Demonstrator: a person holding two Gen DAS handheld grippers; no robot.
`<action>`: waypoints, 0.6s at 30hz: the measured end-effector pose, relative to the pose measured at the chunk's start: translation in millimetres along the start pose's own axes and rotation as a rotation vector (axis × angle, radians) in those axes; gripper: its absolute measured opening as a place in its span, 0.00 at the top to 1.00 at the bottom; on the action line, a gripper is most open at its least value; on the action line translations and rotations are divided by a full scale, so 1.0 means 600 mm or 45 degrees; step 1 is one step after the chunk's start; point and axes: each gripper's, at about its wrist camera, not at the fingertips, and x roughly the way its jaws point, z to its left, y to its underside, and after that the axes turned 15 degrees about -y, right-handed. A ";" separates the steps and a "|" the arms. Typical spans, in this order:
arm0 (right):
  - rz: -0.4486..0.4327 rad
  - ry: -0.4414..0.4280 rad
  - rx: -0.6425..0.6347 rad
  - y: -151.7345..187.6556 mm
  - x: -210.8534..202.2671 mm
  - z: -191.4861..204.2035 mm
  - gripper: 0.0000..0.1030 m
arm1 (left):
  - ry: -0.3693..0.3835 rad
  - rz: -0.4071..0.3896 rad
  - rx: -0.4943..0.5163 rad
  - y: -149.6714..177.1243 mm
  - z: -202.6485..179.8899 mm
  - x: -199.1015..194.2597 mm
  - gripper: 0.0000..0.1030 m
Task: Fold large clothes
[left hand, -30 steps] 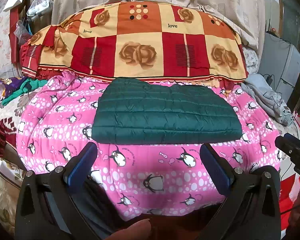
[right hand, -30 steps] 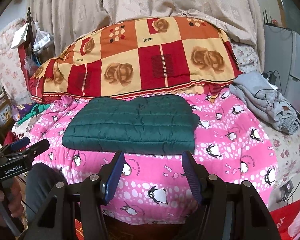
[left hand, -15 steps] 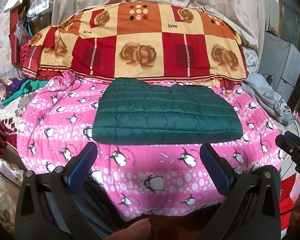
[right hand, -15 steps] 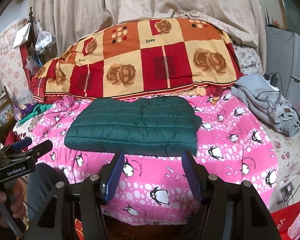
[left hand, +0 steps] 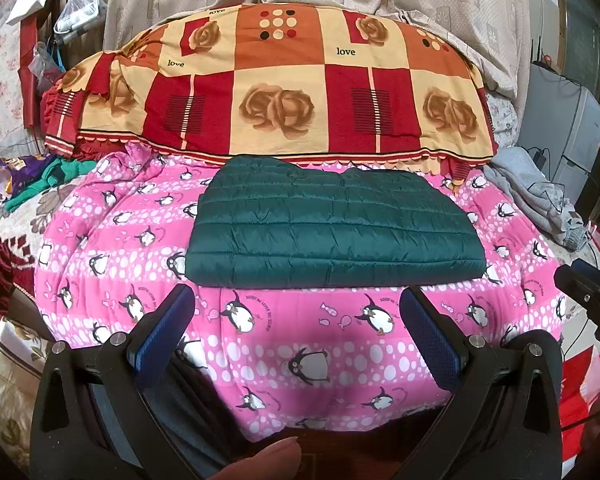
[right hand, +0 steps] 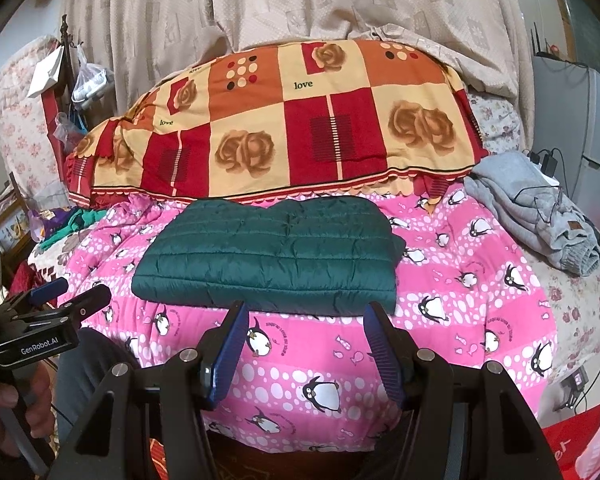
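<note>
A dark green quilted jacket (left hand: pixel 332 224) lies folded into a flat rectangle on the pink penguin blanket (left hand: pixel 284 340); it also shows in the right wrist view (right hand: pixel 272 256). My left gripper (left hand: pixel 298 304) is open and empty, held back from the jacket's near edge. My right gripper (right hand: pixel 306 316) is open and empty, just short of the jacket's near edge. The left gripper also shows at the left edge of the right wrist view (right hand: pixel 70 292), and part of the right gripper at the right edge of the left wrist view (left hand: pixel 588 284).
A red and orange rose-patterned quilt (left hand: pixel 276 88) is piled behind the jacket. A grey garment (right hand: pixel 540 208) with cables lies at the right of the bed. Green and purple clothes (left hand: pixel 40 184) lie at the left. Curtains hang behind.
Both grippers have stayed open and nearly still. The right wrist view has shifted slightly, so the jacket sits a little further right and lower in it.
</note>
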 end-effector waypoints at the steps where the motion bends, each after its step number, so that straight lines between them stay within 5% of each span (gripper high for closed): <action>1: -0.001 0.000 0.001 -0.001 0.001 0.001 0.44 | 0.000 0.000 -0.001 0.000 0.000 0.000 0.00; 18: -0.001 -0.001 0.000 0.001 -0.001 0.000 0.44 | -0.001 0.002 0.000 0.001 0.000 0.000 0.00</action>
